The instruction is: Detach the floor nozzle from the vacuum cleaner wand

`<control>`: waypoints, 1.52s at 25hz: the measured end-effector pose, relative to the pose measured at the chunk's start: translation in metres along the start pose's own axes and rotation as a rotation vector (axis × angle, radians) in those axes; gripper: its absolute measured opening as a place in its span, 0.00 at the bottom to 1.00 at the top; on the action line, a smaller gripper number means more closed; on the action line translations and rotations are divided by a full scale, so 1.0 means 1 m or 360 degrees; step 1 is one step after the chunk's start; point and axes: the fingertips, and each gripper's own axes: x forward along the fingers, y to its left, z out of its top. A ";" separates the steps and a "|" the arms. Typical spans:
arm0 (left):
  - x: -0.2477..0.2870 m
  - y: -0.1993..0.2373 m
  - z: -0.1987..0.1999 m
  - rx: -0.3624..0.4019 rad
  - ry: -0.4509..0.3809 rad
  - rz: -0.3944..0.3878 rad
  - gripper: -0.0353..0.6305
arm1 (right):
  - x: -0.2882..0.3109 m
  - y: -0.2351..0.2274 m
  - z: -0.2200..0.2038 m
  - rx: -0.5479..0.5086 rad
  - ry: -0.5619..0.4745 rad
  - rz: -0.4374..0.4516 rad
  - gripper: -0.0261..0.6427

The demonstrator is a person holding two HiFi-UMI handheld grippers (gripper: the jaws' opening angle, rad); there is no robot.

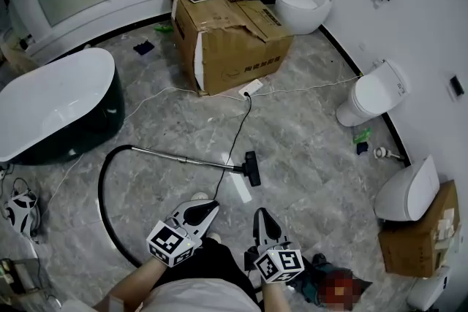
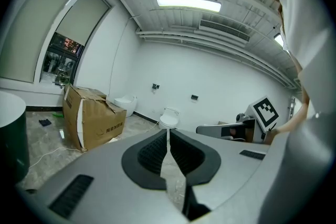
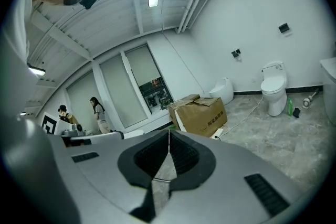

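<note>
- The left gripper has its ribbed pads drawn together to a hairline with nothing between them. The right gripper is likewise closed and empty.
- Both are held low and side by side in front of the person, tipped slightly down toward the marble floor.
- Just ahead of the right gripper's tip lies the black floor nozzle, still joined to the wand. The wand runs off leftward, across the front of the left gripper.
- From the wand's far end a black hose loops back round the outer side of the left gripper.
- A thin black cable leads from near the nozzle toward the cardboard box, well beyond both tips.
- The nozzle looks like light, rigid plastic. Its neck by the joint is probably the surest hold, rather than the wide foot.
- The wand appears to be smooth metal tube, stiff but likely to roll or slip. Clamping it close to the joint and pulling straight along its line should part them, unless a latch holds it, which cannot be made out.
</note>
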 end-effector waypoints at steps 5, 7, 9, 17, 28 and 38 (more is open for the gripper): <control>0.013 0.030 0.011 -0.0027 -0.0002 -0.0006 0.09 | 0.036 0.003 0.016 -0.0029 0.0006 0.0011 0.06; 0.018 0.045 0.015 -0.0038 -0.0006 -0.0014 0.09 | 0.053 0.005 0.021 -0.0047 0.0014 0.0025 0.06; 0.024 0.060 0.020 -0.0049 -0.0006 -0.0027 0.09 | 0.071 0.008 0.025 -0.0060 0.0024 0.0036 0.06; 0.054 0.120 0.045 -0.0003 0.0017 -0.0071 0.09 | 0.138 0.010 0.054 -0.0065 -0.0038 0.0022 0.06; 0.081 0.187 0.055 0.0021 0.0044 -0.0144 0.09 | 0.201 -0.004 0.070 -0.0160 -0.0058 -0.0014 0.07; 0.127 0.214 0.035 -0.0005 0.0095 -0.0172 0.09 | 0.245 -0.051 0.063 -0.0238 -0.0056 0.0092 0.06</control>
